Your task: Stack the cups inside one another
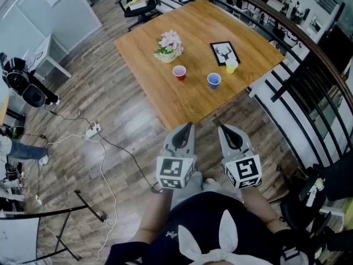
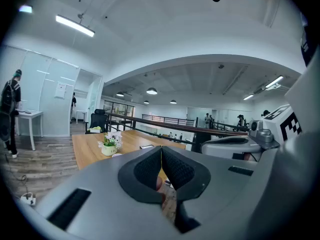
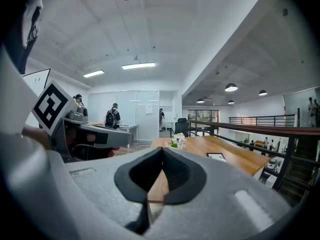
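Three cups stand apart on the wooden table (image 1: 165,101): a red cup (image 1: 179,72), a blue cup (image 1: 214,80) and a yellow cup (image 1: 231,66). Both grippers are held close to the person's body, short of the table's near corner. My left gripper (image 1: 187,127) is shut with nothing between its jaws; in the left gripper view its pads (image 2: 161,159) meet. My right gripper (image 1: 224,130) is shut and empty too, its pads (image 3: 162,163) touching. In the left gripper view a bit of the red cup (image 2: 158,183) shows low between the pads.
A pot of pink flowers (image 1: 169,47) and a framed deer picture (image 1: 224,53) stand on the table behind the cups. A black railing (image 1: 300,65) runs along the table's right side. Cables and a power strip (image 1: 92,130) lie on the wooden floor at left.
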